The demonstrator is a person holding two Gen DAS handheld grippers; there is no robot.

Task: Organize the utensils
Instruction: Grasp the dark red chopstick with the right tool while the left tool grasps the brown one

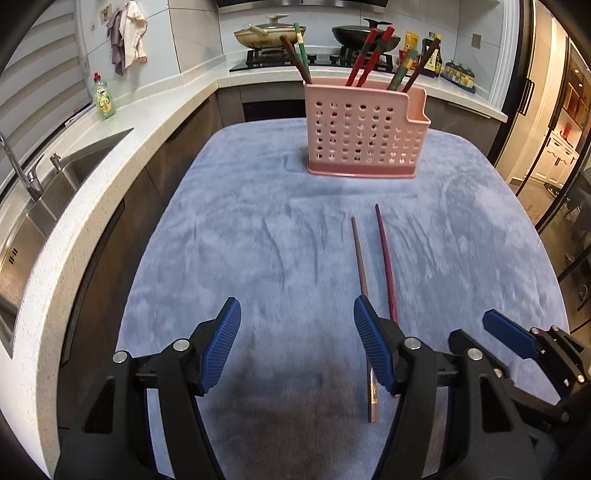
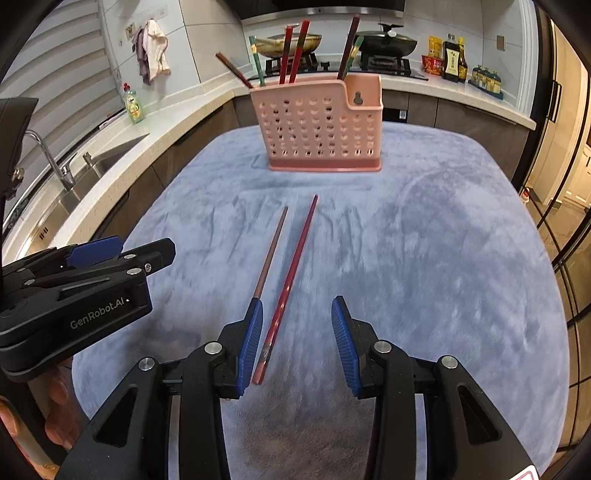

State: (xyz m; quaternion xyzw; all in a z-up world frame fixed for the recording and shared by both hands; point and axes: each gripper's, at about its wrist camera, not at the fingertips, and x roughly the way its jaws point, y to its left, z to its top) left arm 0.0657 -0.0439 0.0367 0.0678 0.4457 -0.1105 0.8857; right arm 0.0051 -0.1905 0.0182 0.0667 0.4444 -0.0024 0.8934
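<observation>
Two loose chopsticks lie side by side on the blue cloth: a brown one (image 1: pixel 359 258) (image 2: pixel 271 251) and a red one (image 1: pixel 386 258) (image 2: pixel 295 266). A pink perforated utensil holder (image 1: pixel 360 134) (image 2: pixel 317 127) stands at the far side with several chopsticks upright in it. My left gripper (image 1: pixel 297 347) is open and empty, with the brown chopstick passing under its right finger (image 1: pixel 373 347). My right gripper (image 2: pixel 297 339) is open, its jaws on either side of the red chopstick's near end. The left gripper also shows at the left of the right wrist view (image 2: pixel 122 254).
The blue cloth (image 1: pixel 229 229) covers the table. A white counter with a sink (image 1: pixel 62 173), a tap and a green soap bottle (image 1: pixel 103 96) runs along the left. A stove with pans (image 1: pixel 271 35) and sauce bottles (image 1: pixel 430 53) stand behind the holder.
</observation>
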